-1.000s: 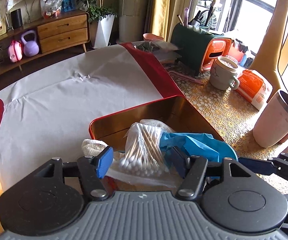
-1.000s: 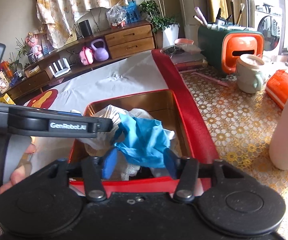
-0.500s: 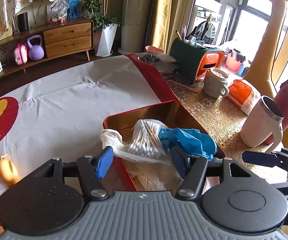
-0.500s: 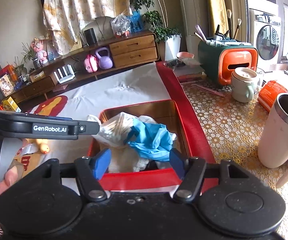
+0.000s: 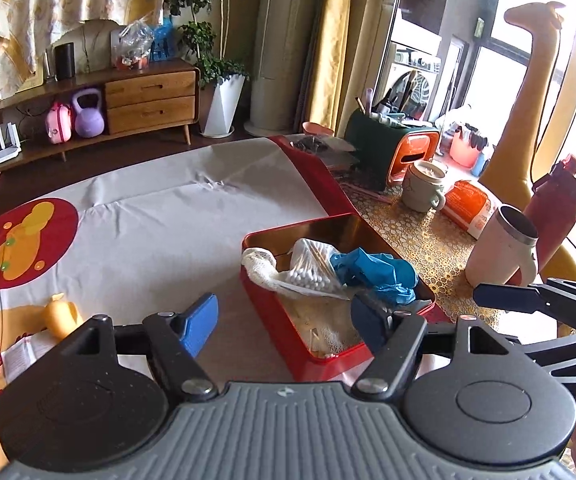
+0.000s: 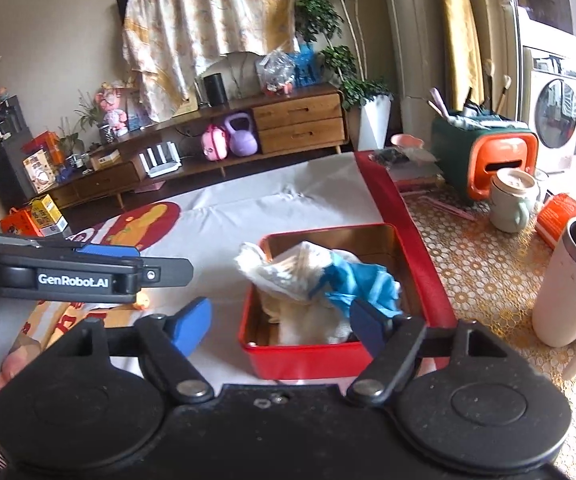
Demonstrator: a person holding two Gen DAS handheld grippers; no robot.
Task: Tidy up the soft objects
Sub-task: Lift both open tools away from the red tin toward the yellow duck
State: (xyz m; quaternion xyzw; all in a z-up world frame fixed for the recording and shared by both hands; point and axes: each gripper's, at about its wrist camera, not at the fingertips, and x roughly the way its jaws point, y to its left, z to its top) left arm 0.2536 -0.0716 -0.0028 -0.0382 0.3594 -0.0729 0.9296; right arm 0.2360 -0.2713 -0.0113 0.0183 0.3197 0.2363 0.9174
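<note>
Two open grippers [image 5: 284, 326] [image 6: 280, 326] face lengthwise red tin [image 6: 307, 354].

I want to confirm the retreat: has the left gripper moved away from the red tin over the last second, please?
Yes. The left gripper has pulled back and up from the red tin; the tin now looks smaller and the bag of cotton swabs no longer sits between its fingers.
</note>
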